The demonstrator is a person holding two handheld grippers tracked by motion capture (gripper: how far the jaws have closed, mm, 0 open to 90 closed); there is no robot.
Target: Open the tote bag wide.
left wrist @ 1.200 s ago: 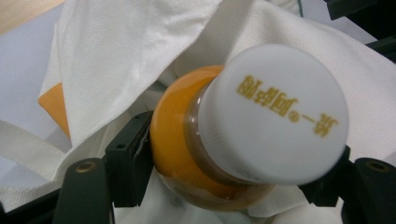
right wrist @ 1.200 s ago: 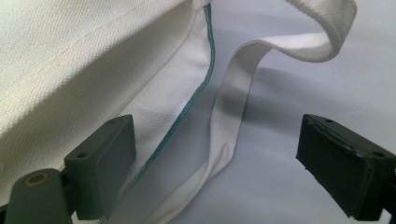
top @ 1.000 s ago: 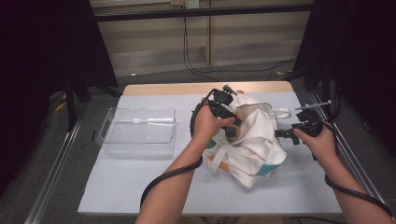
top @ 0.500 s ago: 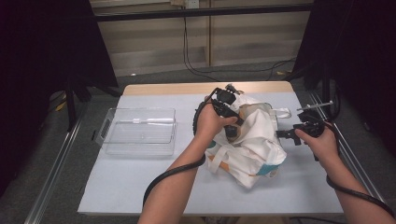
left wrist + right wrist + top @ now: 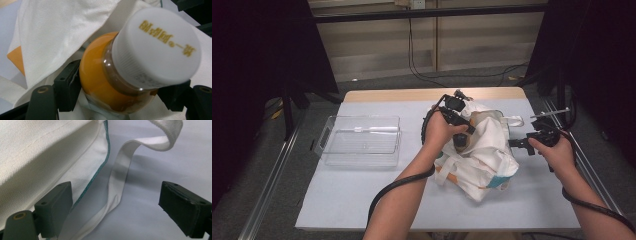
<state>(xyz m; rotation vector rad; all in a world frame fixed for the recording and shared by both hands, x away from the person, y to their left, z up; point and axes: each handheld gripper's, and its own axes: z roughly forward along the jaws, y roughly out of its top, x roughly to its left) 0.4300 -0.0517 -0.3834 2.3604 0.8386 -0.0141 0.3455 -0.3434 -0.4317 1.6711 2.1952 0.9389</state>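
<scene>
Orange bottle point(image 5: 117, 82) between left jaws

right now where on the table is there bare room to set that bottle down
The widest bare patch is the near strip of table, in front of the clear tray and left of the tote bag. It is crowded at the bag, where the left gripper holds the orange bottle and the right gripper hovers beside it.

Your left gripper point(image 5: 460, 131) reaches down into the mouth of the white cloth bag point(image 5: 484, 155) on the table point(image 5: 362, 195). Your right gripper point(image 5: 518, 144) sits just beside the bag's right edge, near its strap point(image 5: 513, 120). A clear plastic tray point(image 5: 360, 141) lies well apart, to the left
</scene>
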